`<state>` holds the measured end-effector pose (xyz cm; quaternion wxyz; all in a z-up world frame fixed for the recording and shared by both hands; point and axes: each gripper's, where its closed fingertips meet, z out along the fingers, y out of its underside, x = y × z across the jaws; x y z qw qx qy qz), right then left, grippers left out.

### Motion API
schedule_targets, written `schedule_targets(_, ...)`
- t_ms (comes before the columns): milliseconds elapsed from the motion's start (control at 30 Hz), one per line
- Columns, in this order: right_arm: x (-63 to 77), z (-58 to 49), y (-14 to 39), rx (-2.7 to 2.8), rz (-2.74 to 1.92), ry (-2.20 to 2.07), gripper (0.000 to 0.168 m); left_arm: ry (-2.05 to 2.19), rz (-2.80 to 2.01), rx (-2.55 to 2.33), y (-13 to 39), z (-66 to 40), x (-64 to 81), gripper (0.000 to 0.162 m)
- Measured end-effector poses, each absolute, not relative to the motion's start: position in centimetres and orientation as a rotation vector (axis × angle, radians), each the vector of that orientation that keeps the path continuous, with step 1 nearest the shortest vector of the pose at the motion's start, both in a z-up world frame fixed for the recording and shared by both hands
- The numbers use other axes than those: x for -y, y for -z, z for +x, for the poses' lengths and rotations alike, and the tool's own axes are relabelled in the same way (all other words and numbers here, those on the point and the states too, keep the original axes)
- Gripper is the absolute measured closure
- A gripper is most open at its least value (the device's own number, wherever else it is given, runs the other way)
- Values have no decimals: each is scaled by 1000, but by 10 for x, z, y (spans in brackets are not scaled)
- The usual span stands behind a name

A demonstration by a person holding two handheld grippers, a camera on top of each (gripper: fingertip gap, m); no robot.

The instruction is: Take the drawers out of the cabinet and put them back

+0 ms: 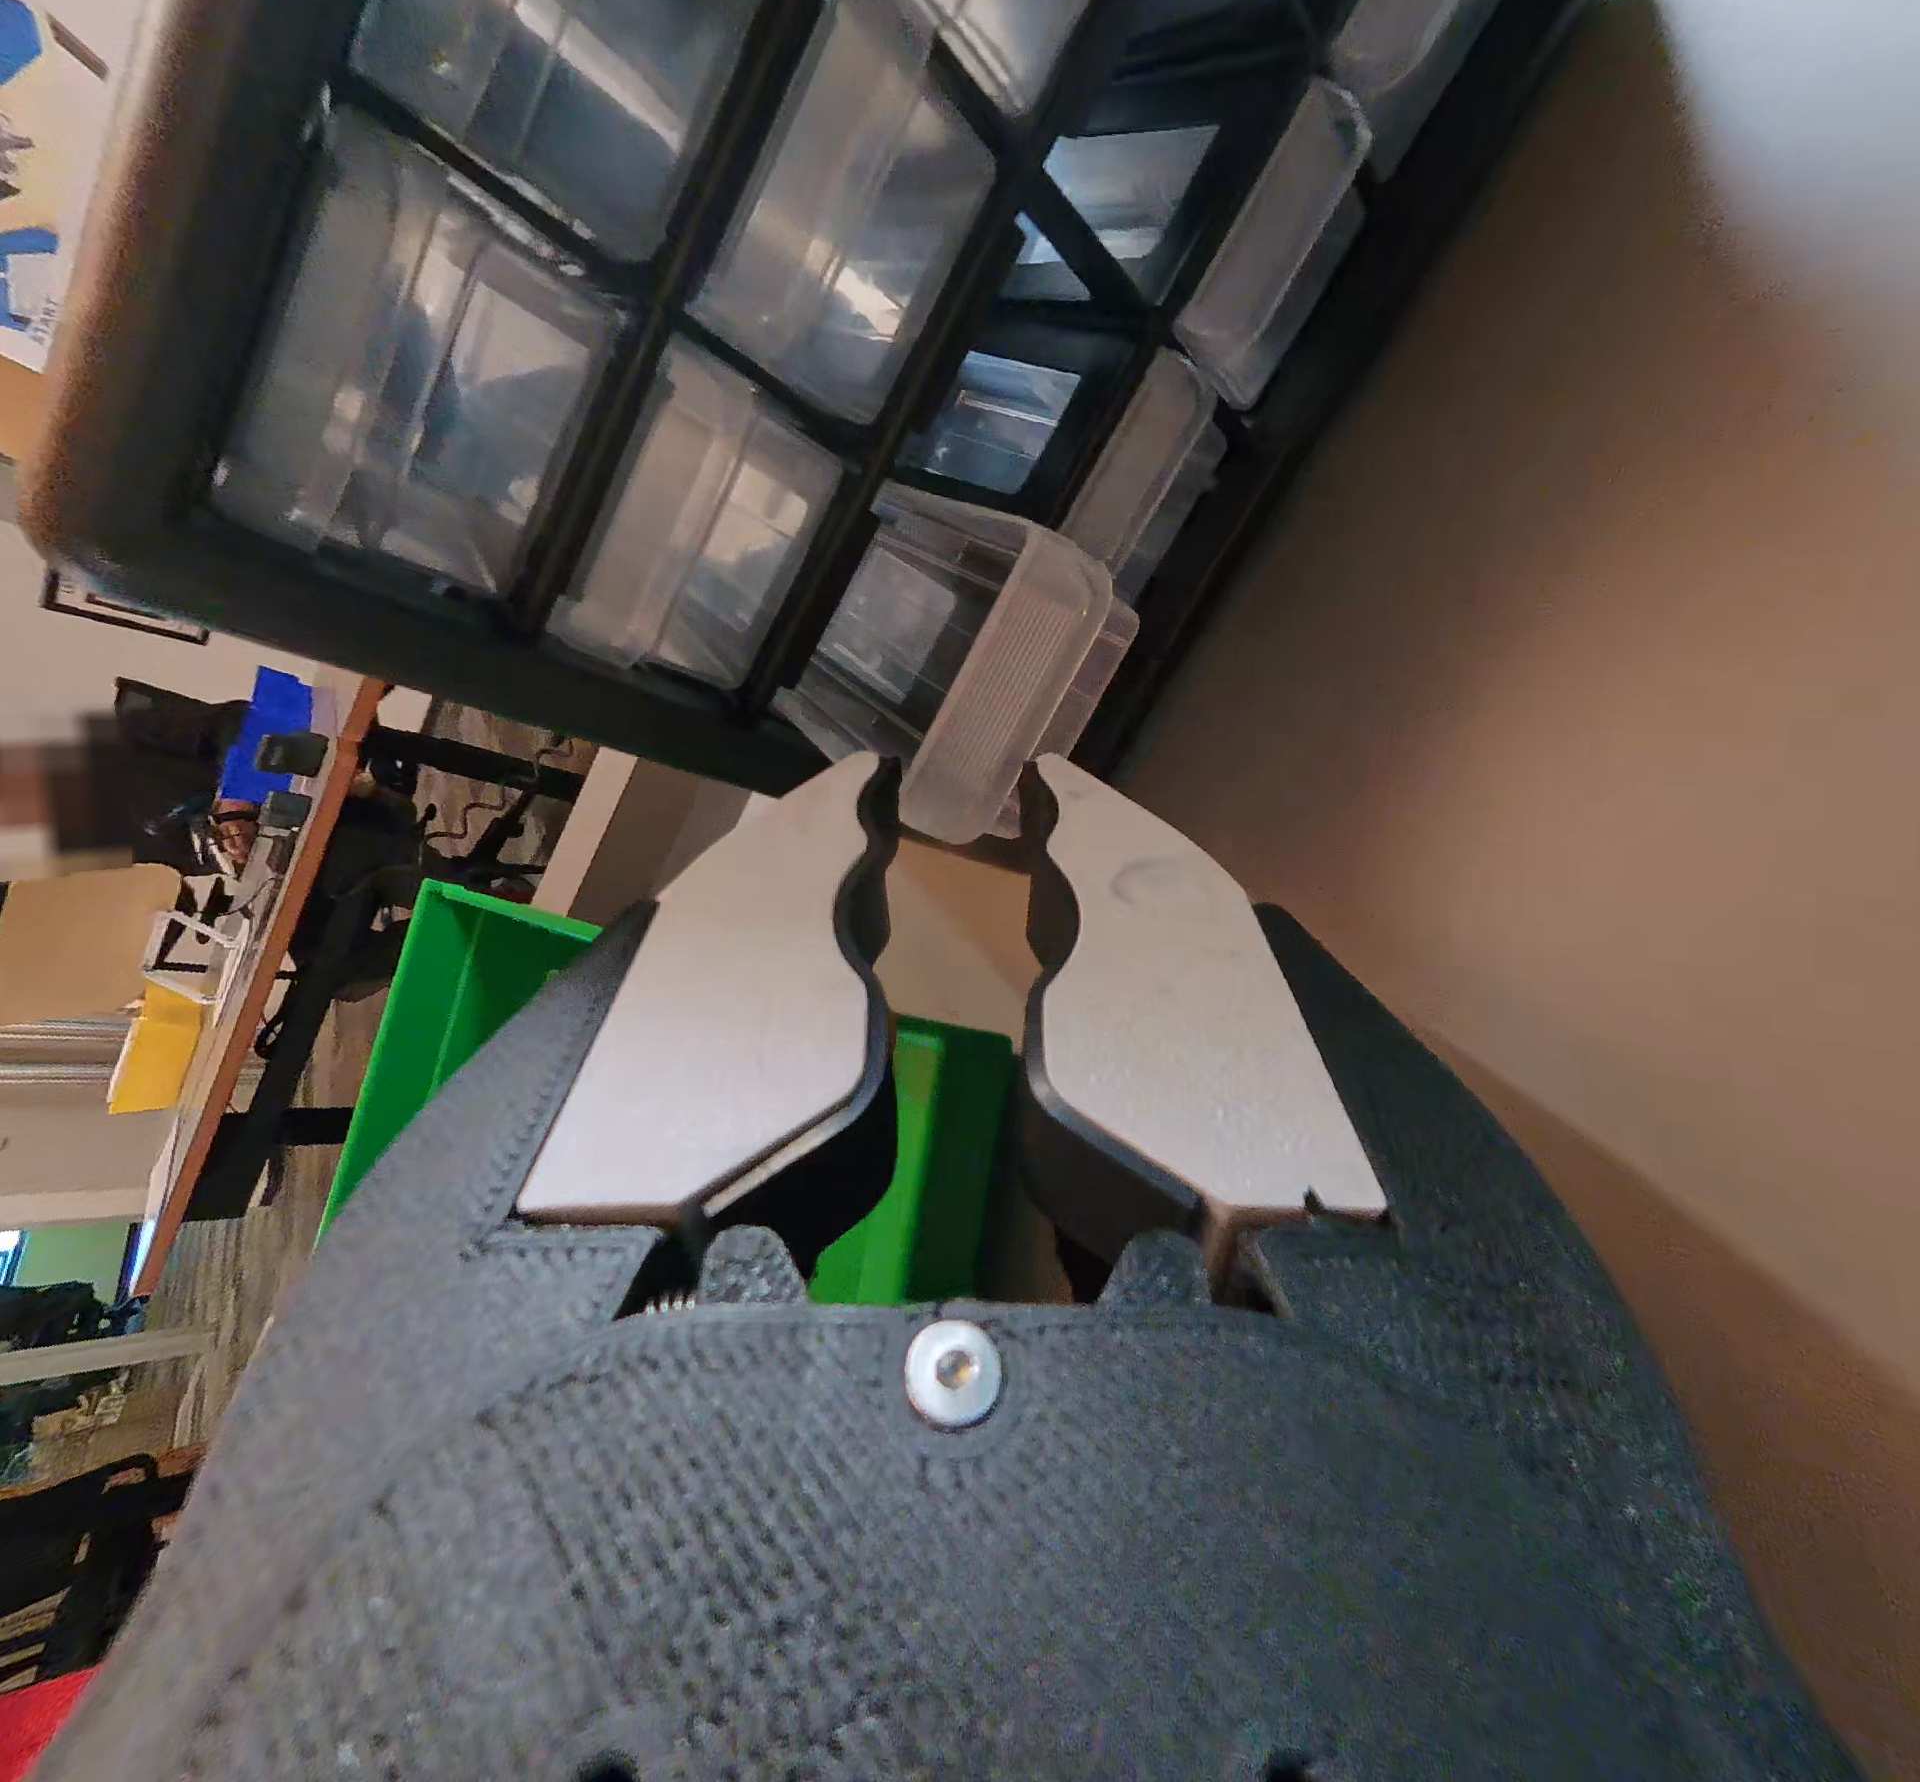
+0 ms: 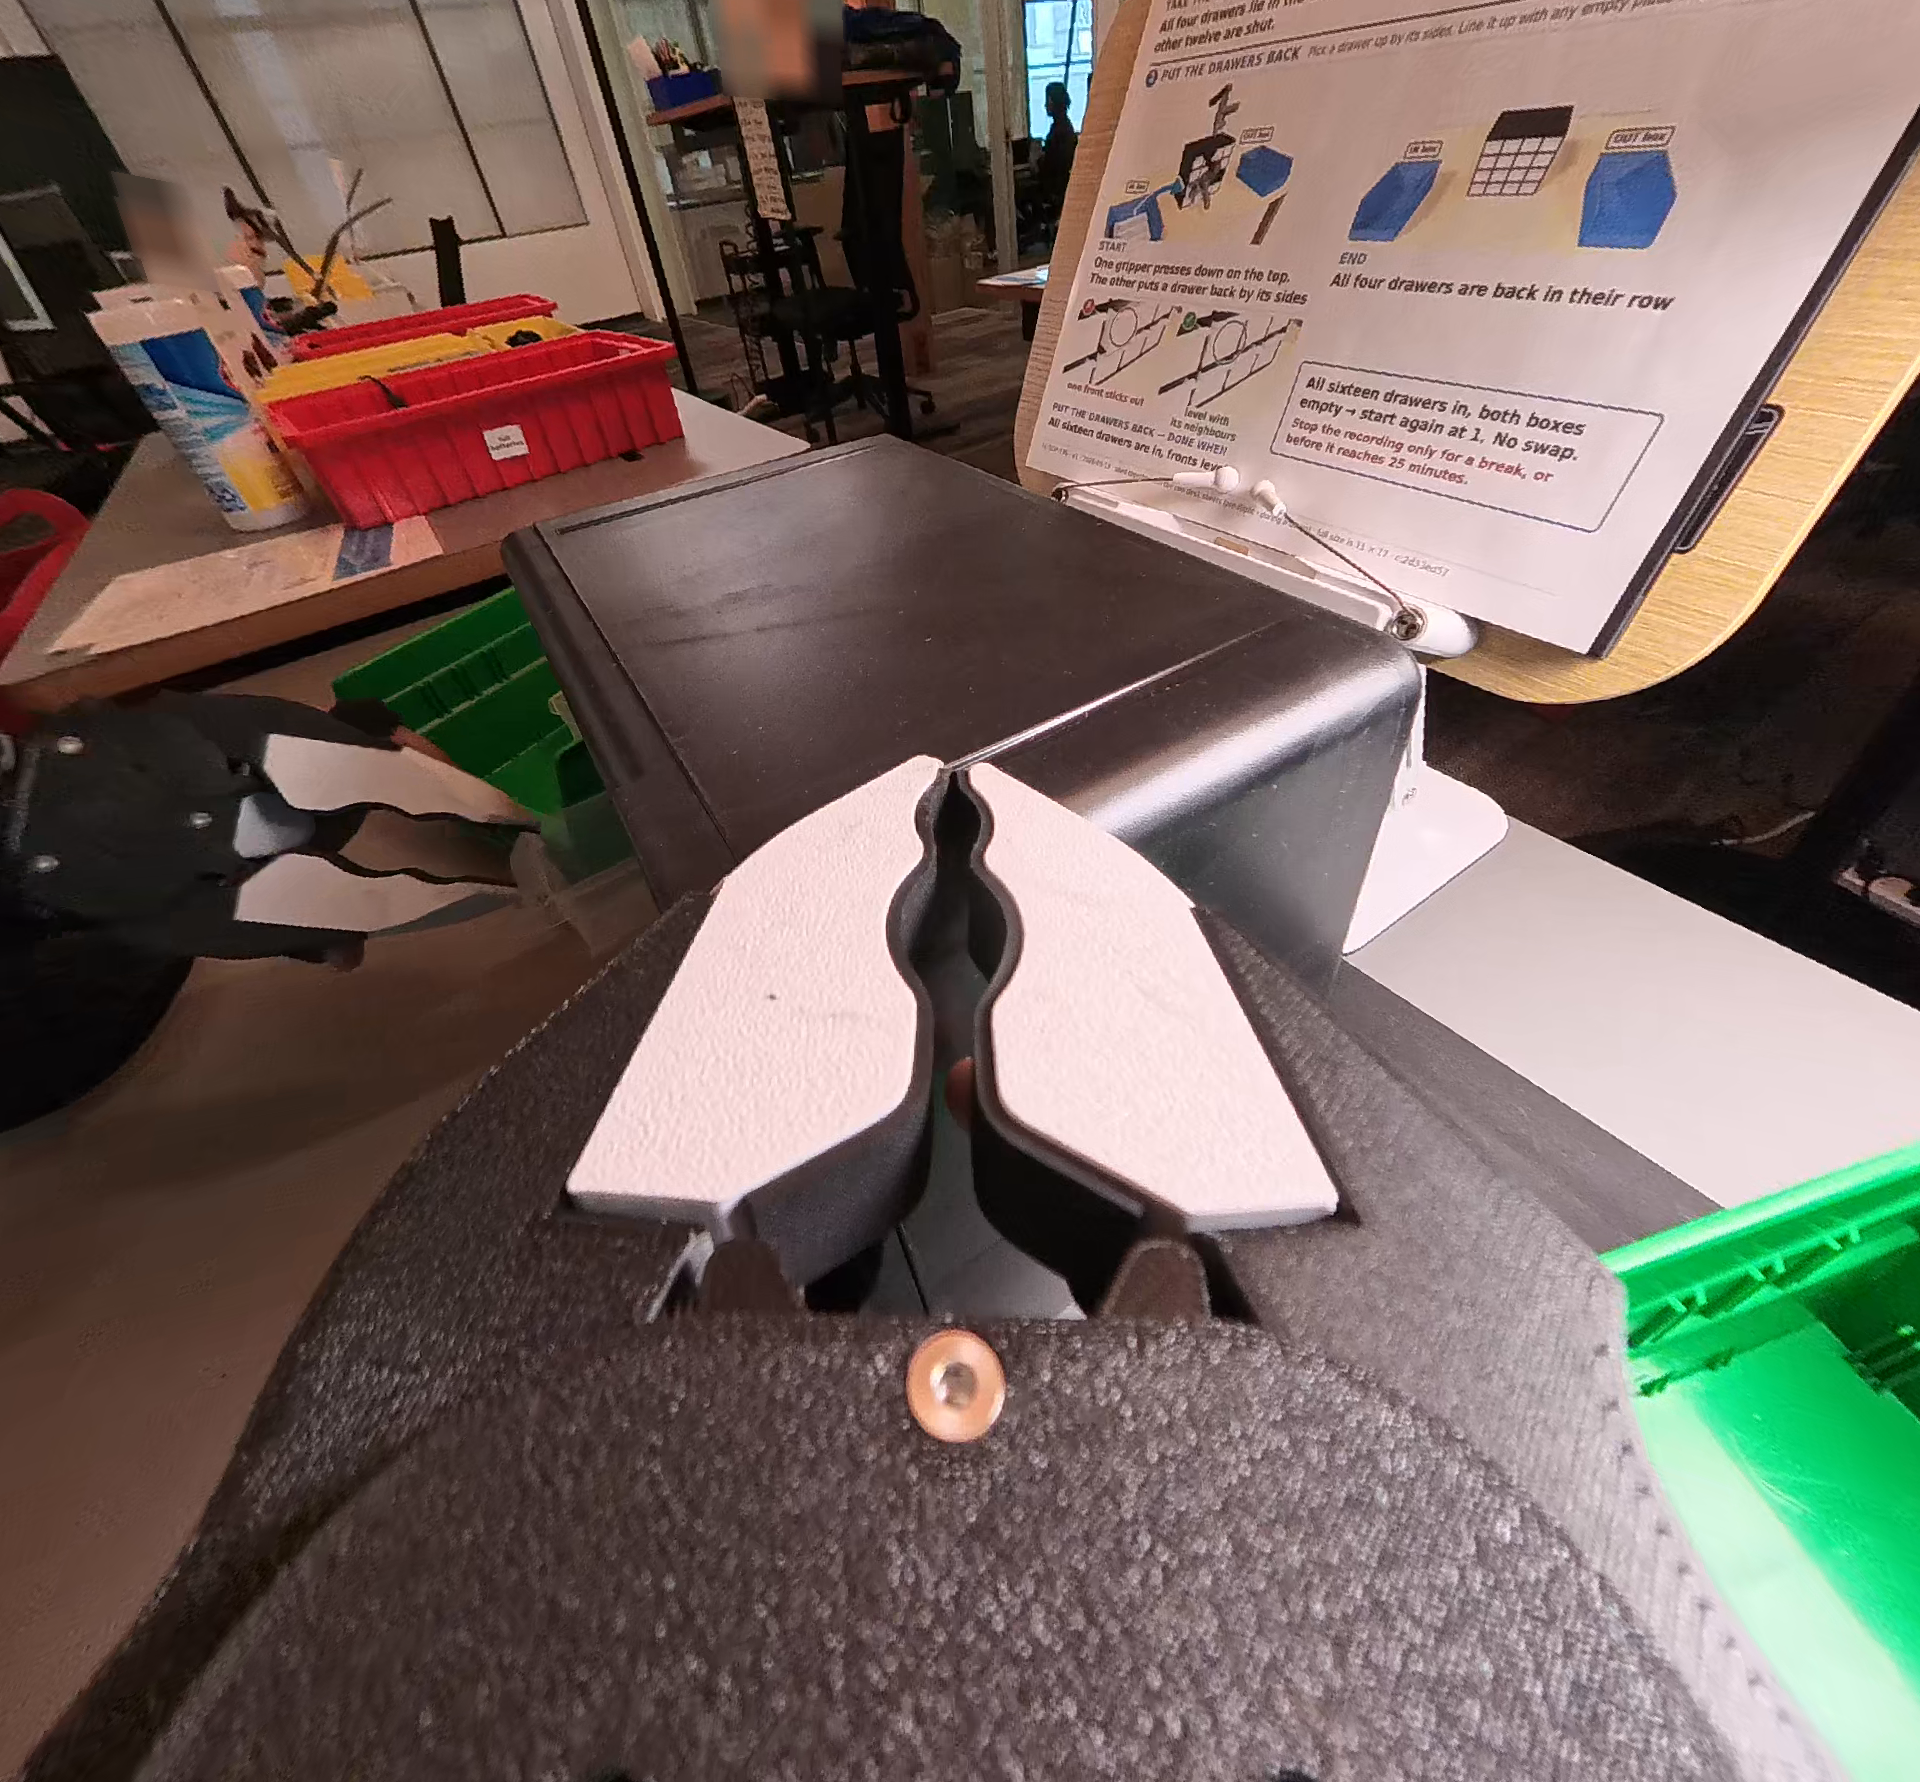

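In the left wrist view, a black cabinet holds a grid of clear plastic drawers and appears rotated. One clear drawer at the end of a row sticks out of its slot. My left gripper is closed on that drawer's ribbed front handle, one fingertip on each side. Two slots in the same row look dark and empty. In the right wrist view, my right gripper is shut, its tips resting on the cabinet's black top. The left gripper shows at the cabinet's front, on the left.
A green bin sits beside the cabinet under my left gripper and also shows in the right wrist view. A second green bin is at the lower right. An instruction board stands behind the cabinet. Red bins sit on a far table.
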<state>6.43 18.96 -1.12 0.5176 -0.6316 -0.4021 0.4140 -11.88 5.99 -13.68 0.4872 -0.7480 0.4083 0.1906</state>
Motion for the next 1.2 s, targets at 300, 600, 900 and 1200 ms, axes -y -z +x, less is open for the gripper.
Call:
schedule_targets(300,-190,64,11,964,-1513,-1005,168,-451,-1761,-804,134,-126,-97,136)
schedule_targets(600,-190,64,11,960,-1511,-1013,168,-721,-1403,-853,134,-128,-94,148)
schedule_targets(900,-191,64,11,941,-1501,-1040,168,-974,-1240,-1017,134,-130,-104,153)
schedule_targets(1200,-191,63,11,950,-1501,-1009,168,-955,-1444,-1087,139,-132,-105,150)
